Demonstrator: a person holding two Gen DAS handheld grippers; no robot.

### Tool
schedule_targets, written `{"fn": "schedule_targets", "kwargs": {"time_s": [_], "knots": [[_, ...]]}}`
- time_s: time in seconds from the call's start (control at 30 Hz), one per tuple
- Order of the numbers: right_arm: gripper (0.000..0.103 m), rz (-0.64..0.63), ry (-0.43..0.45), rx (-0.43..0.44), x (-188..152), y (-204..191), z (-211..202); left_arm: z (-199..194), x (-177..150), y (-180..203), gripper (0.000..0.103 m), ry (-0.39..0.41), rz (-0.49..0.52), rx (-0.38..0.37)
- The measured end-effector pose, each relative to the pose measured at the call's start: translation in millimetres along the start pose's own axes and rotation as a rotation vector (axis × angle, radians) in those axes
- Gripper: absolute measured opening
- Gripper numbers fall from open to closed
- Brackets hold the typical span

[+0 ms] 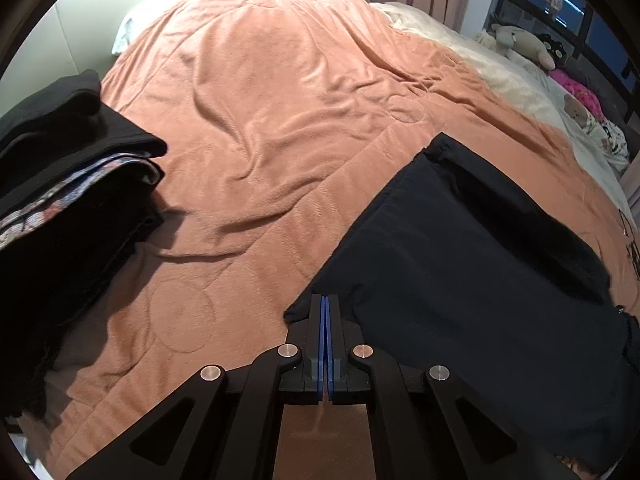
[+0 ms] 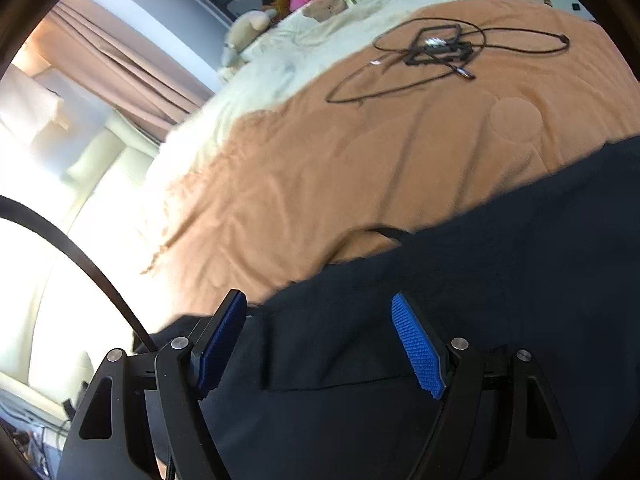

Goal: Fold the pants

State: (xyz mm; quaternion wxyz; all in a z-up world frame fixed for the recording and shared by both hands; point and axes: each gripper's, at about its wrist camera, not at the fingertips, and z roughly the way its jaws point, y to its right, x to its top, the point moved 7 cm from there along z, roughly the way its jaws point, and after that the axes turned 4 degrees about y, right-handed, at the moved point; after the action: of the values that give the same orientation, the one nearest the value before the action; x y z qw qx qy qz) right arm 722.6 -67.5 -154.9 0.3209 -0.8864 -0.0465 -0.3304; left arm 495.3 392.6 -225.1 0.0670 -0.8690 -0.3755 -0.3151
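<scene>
The dark navy fabric pants [image 1: 460, 248] lie partly folded on the bed's salmon fleece blanket [image 1: 280, 120]. The left gripper [image 1: 326, 300] has its jaws closed, apparently pinching the near corner. The right gripper [image 2: 320, 336] hovers over the cloth with jaws wide; next it must grasp an edge for the fold.

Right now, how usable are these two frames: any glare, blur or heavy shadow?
Left wrist view: sharp; glare blows out the wall at top left, and the stack of folded clothes is almost featureless black. Right wrist view: motion-blurred across the blanket and cable; the left side is overexposed white, and the dark pants show little detail.
</scene>
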Motion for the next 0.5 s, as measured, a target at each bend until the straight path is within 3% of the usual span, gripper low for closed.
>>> {"fn": "schedule_targets", "kwargs": {"time_s": [0.2,0.37,0.43,0.5], "knots": [[0.075,-0.089,-0.022,-0.019,-28.9,-13.3,-26.9,-11.8,-2.7,-2.8,0.000,-0.007,-0.020,-0.043],[0.075,-0.143,-0.032,-0.033,-51.9,-0.5,-60.4,-13.1,-5.1,2.4,0.002,-0.029,-0.038,-0.079],[0.075,-0.161,-0.029,-0.045,-56.7,7.6,-75.5,-10.6,-5.4,5.8,0.008,-0.040,-0.049,-0.094],[0.075,-0.166,-0.023,-0.062,-62.1,18.8,-92.1,-8.7,-5.5,8.5,0.026,-0.042,-0.052,-0.089]]}}
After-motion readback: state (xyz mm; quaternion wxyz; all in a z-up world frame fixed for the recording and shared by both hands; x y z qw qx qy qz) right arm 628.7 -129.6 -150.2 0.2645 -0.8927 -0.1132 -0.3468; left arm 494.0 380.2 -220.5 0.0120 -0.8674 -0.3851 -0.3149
